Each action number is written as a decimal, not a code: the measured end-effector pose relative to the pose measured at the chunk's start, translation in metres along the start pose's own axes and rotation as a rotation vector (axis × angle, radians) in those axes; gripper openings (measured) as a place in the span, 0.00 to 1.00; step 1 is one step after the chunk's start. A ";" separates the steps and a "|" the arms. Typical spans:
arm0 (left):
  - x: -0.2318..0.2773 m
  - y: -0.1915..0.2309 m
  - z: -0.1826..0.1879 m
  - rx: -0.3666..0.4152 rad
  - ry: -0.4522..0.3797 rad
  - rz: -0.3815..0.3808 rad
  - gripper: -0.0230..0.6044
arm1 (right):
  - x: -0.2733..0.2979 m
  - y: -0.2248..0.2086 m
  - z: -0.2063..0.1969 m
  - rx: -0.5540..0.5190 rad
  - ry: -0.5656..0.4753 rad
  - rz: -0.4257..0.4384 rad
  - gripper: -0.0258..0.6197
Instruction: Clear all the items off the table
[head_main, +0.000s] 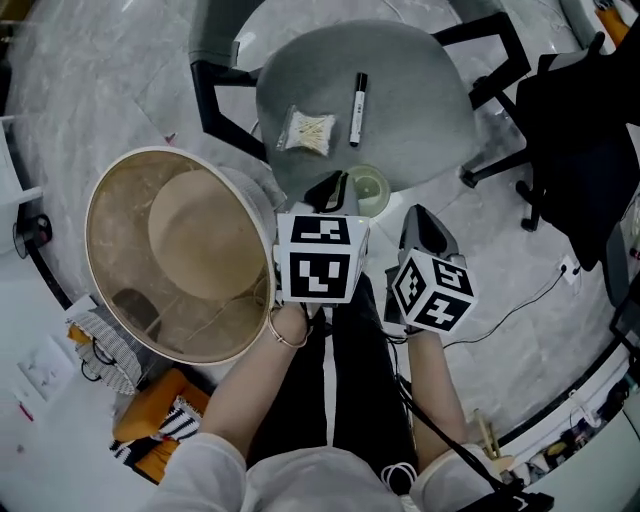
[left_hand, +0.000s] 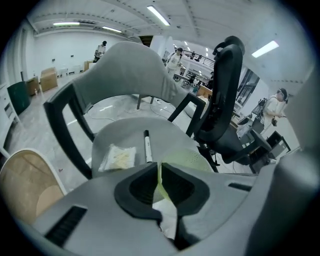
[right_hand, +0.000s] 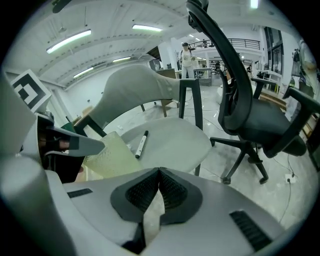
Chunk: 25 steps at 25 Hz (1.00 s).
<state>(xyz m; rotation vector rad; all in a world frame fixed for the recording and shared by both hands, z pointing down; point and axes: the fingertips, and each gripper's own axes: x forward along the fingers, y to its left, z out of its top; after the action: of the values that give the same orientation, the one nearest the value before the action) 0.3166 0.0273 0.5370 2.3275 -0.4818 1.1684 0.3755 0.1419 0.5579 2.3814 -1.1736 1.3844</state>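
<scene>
Basket (head_main: 118, 235) stands left of our left gripper (head_main: 338, 186), whose jaws pinch the green cup's (head_main: 369, 188) rim. Beyond it, a packet (head_main: 308, 132) and a marker (head_main: 357, 96) lie on the seat (head_main: 420, 110). Just right, our right gripper (head_main: 416, 212) is closed and empty.

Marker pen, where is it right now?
In the head view the marker pen lies on the grey chair seat, just right of the clear packet and beyond the pale green cup.
</scene>
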 end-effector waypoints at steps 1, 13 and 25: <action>0.008 -0.007 0.009 0.008 0.000 -0.007 0.09 | 0.004 -0.005 0.008 -0.002 -0.003 0.001 0.08; 0.100 -0.053 0.090 0.107 0.005 -0.037 0.09 | 0.049 -0.077 0.074 0.040 -0.037 -0.026 0.08; 0.147 -0.051 0.106 0.092 0.022 -0.009 0.10 | 0.058 -0.108 0.052 0.087 0.013 -0.055 0.08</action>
<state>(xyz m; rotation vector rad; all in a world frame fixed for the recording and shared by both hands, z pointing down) 0.4943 -0.0048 0.5890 2.3891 -0.4176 1.2340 0.5008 0.1590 0.6003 2.4396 -1.0567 1.4594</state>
